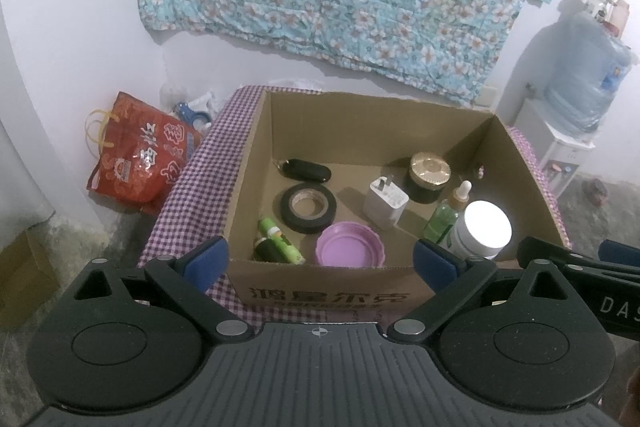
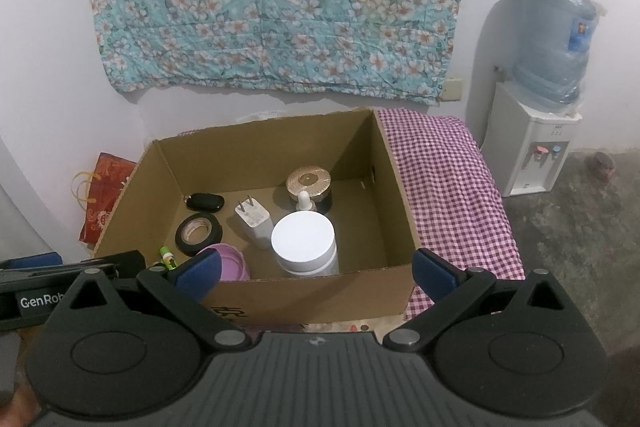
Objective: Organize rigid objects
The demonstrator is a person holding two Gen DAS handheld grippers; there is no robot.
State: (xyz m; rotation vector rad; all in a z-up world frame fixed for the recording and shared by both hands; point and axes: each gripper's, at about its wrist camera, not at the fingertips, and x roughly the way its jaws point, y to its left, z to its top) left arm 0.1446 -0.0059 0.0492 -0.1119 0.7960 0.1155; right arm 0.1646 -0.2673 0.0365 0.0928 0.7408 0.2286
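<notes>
Cardboard box on the checked cloth held all objects. Left gripper and right gripper hovered before it, jaws apart, empty. Advised: approach the white jar vertically, avoiding neighbours.

**Both grippers open, side by side**

Left gripper: jaws spread wide, blue pads well apart, nothing btwn them. Right gripper: same, fully spread, empty. They sit level, close together; each shows at the edge of the other's view. Hands barely visible, prob. at bottom corners.
</notes>
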